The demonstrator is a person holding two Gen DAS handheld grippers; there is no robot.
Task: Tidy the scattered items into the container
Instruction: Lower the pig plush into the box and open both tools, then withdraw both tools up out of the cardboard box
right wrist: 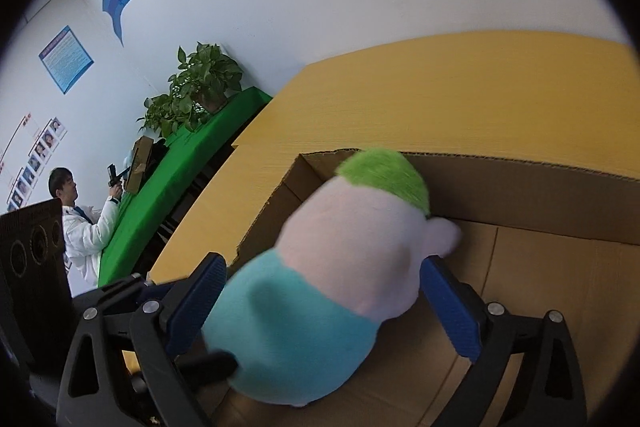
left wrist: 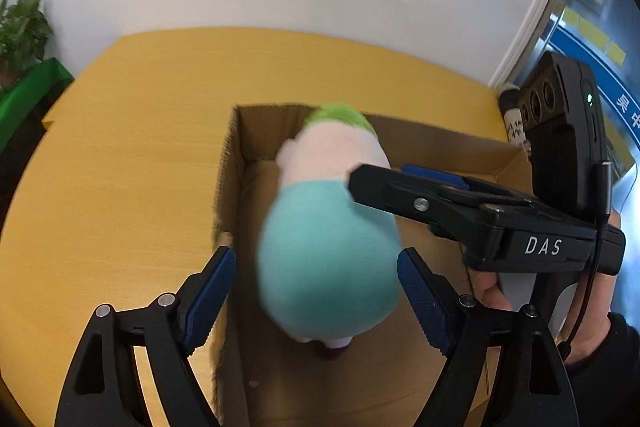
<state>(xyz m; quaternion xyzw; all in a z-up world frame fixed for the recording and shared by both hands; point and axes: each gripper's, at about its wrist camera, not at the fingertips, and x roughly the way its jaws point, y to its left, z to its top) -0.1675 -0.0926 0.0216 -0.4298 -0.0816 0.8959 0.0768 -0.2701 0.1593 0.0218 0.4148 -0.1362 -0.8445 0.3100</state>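
Observation:
A plush toy point(left wrist: 328, 267) with green hair, a pale pink head and a teal body hangs blurred over the open cardboard box point(left wrist: 228, 167). It sits between the blue pads of my left gripper point(left wrist: 316, 255), which is open, with a gap showing at the left pad. In the right wrist view the same toy point(right wrist: 340, 267) lies between the pads of my right gripper point(right wrist: 324, 263), also open, above the box point(right wrist: 520, 195). The right gripper point(left wrist: 384, 175) reaches in from the right across the toy's head. The box floor below looks bare.
The box stands on a yellow wooden table point(left wrist: 140, 147). A person's hand point(left wrist: 492, 291) holds the right gripper. A potted plant point(right wrist: 200, 83) stands on a green-covered table point(right wrist: 192, 155) to the left, where a person in a white jacket point(right wrist: 88, 227) sits.

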